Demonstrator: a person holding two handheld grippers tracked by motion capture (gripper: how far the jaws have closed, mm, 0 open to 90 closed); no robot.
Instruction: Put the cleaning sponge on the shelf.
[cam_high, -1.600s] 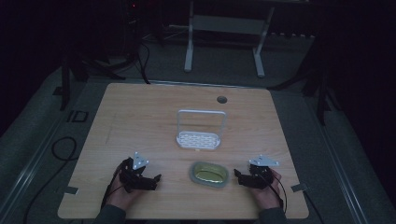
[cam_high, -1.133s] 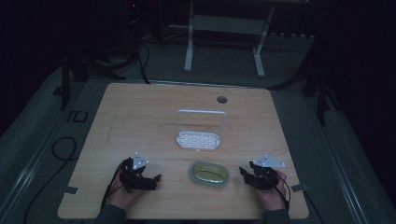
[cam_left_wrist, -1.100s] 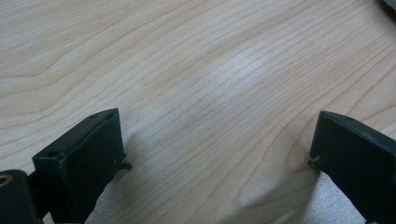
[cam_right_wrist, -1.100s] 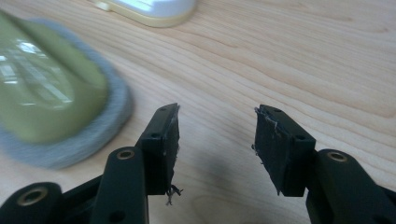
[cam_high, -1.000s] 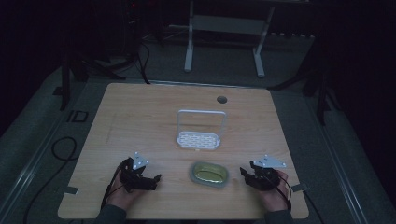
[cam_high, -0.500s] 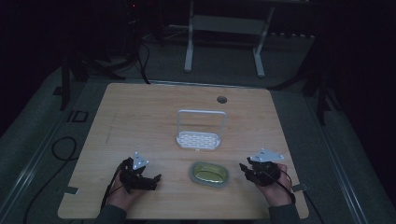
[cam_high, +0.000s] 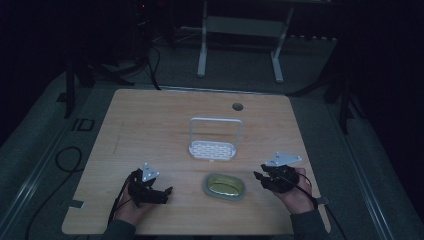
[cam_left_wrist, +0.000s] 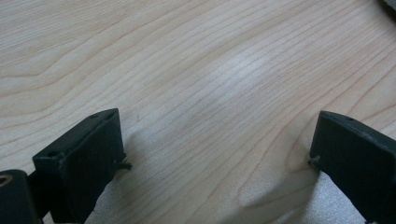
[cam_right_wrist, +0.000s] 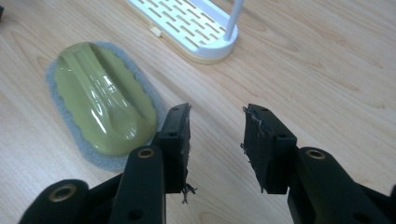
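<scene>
A pale green scrubber (cam_high: 224, 186) with a moulded grip on a grey pad lies near the table's front, between my two grippers. In the right gripper view the scrubber (cam_right_wrist: 102, 105) sits just left of the jaws. My right gripper (cam_high: 260, 178) hovers to the right of it; its jaws have just been closing and now stand partly apart with nothing between them (cam_right_wrist: 217, 114). At the front left, my left gripper (cam_high: 162, 192) rests low over bare wood with its jaws wide apart and nothing between them (cam_left_wrist: 215, 149).
A white slotted stand (cam_high: 212, 149) with a tall loop handle is behind the scrubber, near the table's middle; its base (cam_right_wrist: 187, 23) shows beyond the right jaws. A round cable hole (cam_high: 237, 106) lies at the back of the wooden table (cam_high: 150, 125).
My right gripper has lifted off the table and shifted slightly, and its jaws have narrowed. The left gripper, the scrubber and the stand have not moved.
</scene>
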